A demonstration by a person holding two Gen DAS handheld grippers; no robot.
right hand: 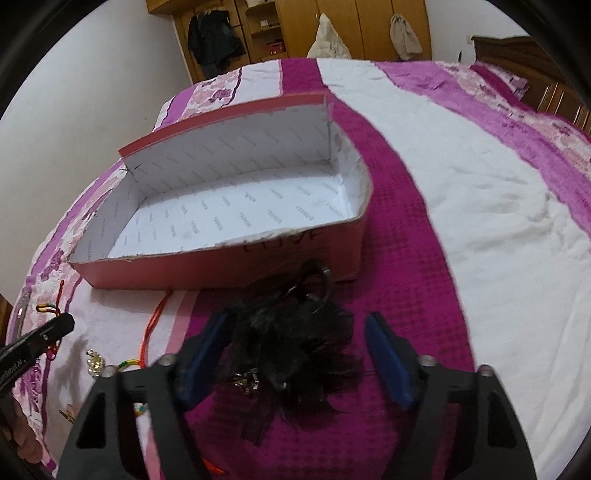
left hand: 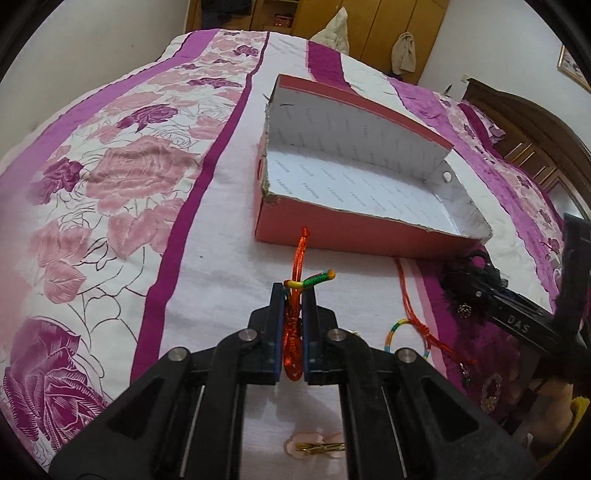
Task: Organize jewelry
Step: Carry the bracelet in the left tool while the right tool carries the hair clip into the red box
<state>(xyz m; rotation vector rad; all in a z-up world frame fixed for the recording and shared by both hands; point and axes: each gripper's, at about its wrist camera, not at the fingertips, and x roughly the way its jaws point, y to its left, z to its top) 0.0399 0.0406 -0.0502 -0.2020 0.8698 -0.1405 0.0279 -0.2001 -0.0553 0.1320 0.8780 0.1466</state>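
An open pink cardboard box (left hand: 332, 227) with a white printed lining lies on the bed; it also shows in the right wrist view (right hand: 221, 267). My left gripper (left hand: 294, 295) is shut on a red cord bracelet (left hand: 297, 258) with a multicoloured knot, held just in front of the box. My right gripper (right hand: 299, 328) is open, its blue pads on either side of a black feathered hair ornament (right hand: 295, 343) that lies on the bedspread. The right gripper also shows in the left wrist view (left hand: 484, 284) over that ornament.
A second red cord bracelet (left hand: 410, 317) with a coloured ring lies right of my left gripper. A gold hair clip (left hand: 321, 446) on a pink flower lies beneath it. A rhinestone piece (right hand: 94, 363) lies at left. A wooden wardrobe (right hand: 314, 26) stands beyond the bed.
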